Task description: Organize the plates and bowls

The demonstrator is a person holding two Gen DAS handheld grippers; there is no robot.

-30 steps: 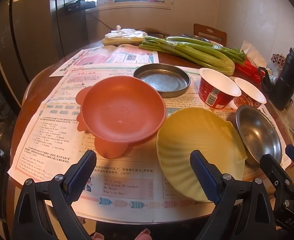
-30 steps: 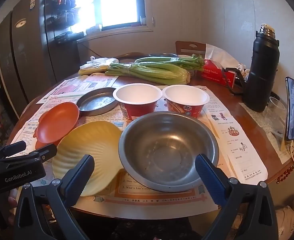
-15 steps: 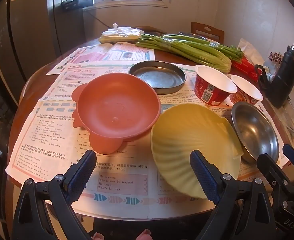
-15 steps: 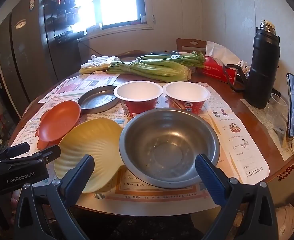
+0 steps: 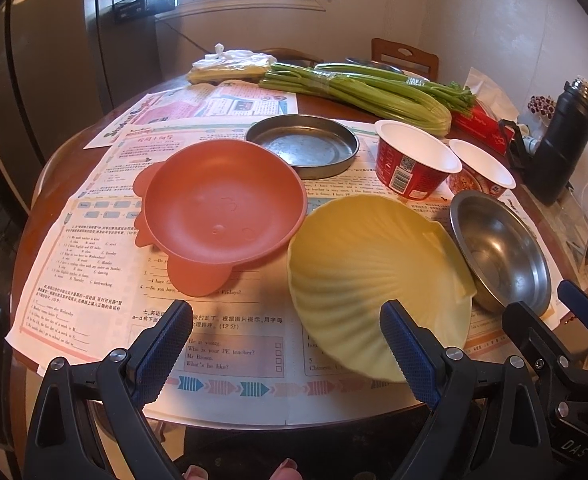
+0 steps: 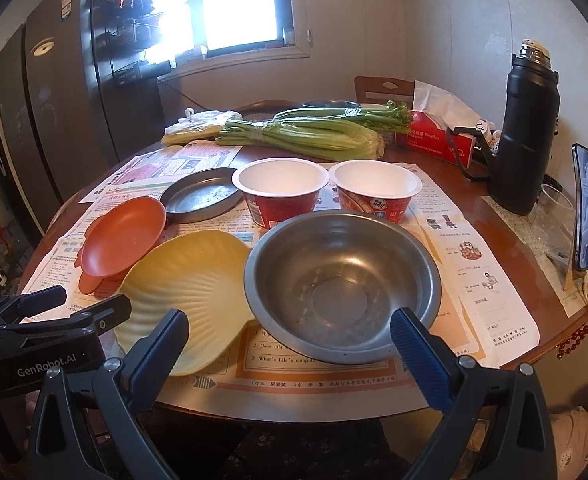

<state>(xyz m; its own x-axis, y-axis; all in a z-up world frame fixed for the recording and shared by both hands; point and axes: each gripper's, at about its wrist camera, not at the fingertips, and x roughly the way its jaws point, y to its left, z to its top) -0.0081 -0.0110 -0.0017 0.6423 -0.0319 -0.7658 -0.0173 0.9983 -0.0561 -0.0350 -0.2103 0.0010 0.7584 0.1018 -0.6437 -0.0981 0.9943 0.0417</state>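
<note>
Left gripper hovers over the near table edge w/ its blue-padded fingers spread wide, holding nothing. Right gripper is likewise spread apart & empty, its pads framing the near rim of the round stainless steel bowl w/o touching it.

Round brown wooden table is covered w/ printed paper worksheets. On them, front row: orange plastic bowl w/ small ear-like tabs at left, pale yellow shell-shaped ribbed plate in the middle, steel bowl at right. Yellow plate's right edge tucks just under the steel bowl's rim; its left edge sits just beside the orange bowl, contact unclear. Behind them: shallow round grey metal pan, then two red instant-noodle paper cups w/ white insides side by side, near touching.

Further back: bundle of green celery stalks, white plastic bag, red tissue box. Tall black thermos flask stands at the right, w/ a propped smartphone & clear plastic cup near the right edge.
</note>
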